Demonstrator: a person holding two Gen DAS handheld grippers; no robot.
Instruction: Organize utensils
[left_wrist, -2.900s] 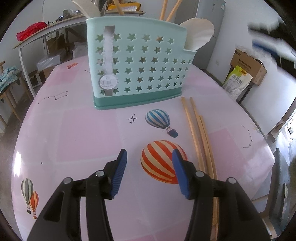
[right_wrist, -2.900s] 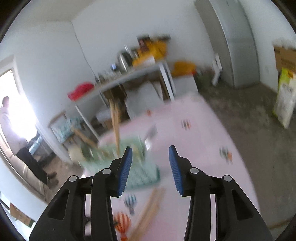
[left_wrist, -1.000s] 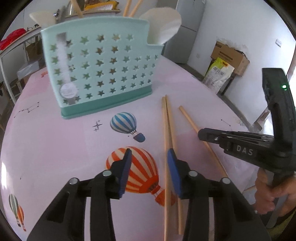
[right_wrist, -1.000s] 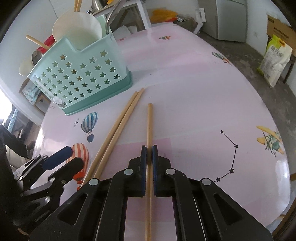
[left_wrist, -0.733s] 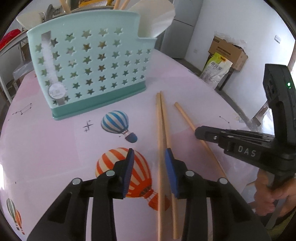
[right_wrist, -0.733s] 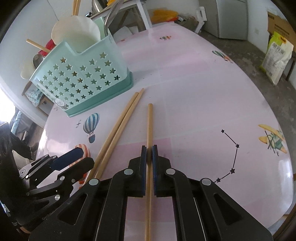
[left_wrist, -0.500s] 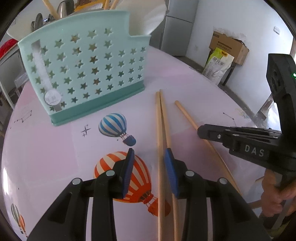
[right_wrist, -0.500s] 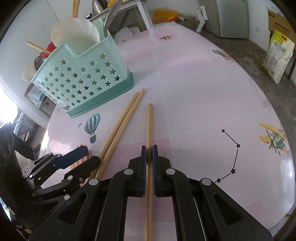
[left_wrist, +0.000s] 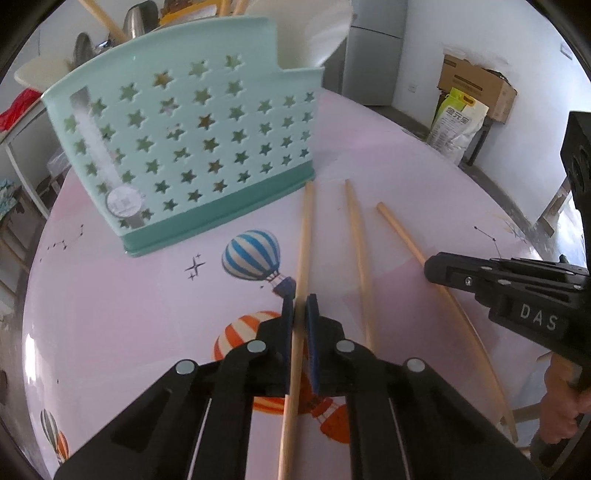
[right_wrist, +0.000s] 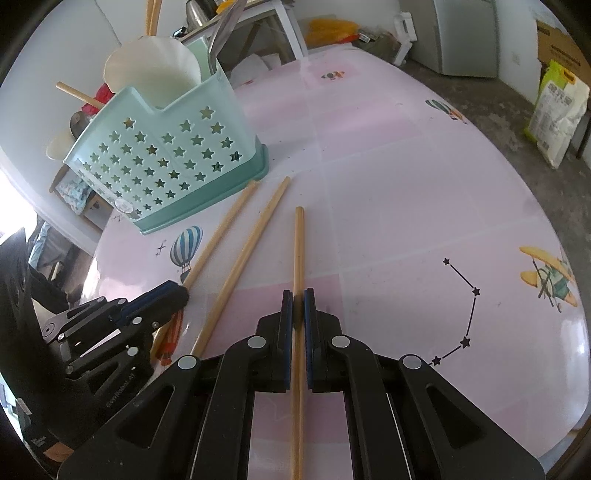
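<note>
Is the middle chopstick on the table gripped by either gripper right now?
No. The middle chopstick lies free, between those clamped by the left gripper and right gripper.

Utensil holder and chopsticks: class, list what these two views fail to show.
- Holder interior: both views, its starred wall hides how the utensils sit.
- Chopstick near end: right wrist view, cut off by the bottom edge.
- Holder's round label: left wrist view, print too small.

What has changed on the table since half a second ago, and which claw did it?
The left claw, open half a second ago, has shut on the left chopstick nearest the basket. That chopstick has parted from the middle chopstick, which lay against it. The right claw stays shut on the right chopstick, and the basket has not moved.
</note>
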